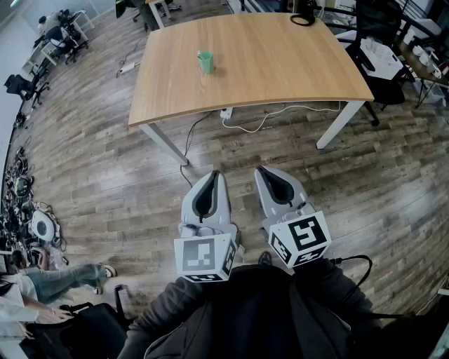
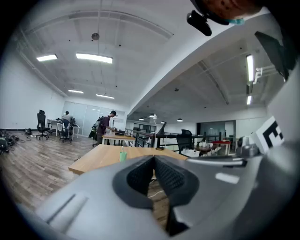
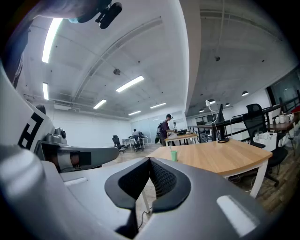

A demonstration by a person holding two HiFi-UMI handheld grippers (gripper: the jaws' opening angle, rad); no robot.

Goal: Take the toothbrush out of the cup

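Observation:
A small green cup (image 1: 205, 62) stands on the left part of a light wooden table (image 1: 280, 63), well ahead of me. In the gripper views the cup (image 2: 123, 156) (image 3: 174, 155) shows far off, with a thin pale toothbrush (image 2: 123, 149) sticking up out of it. Both grippers hang side by side over the floor, short of the table and far from the cup. My left gripper (image 1: 214, 174) (image 2: 153, 157) has its jaws meeting at the tips with nothing between them. My right gripper (image 1: 261, 169) (image 3: 149, 159) is likewise shut and empty.
A white cable and power strip (image 1: 226, 112) lie on the floor under the table's near edge. A black ring-shaped object (image 1: 304, 17) sits at the table's far side. Office chairs (image 1: 382, 52) crowd the right. A seated person's legs (image 1: 49, 280) are at lower left.

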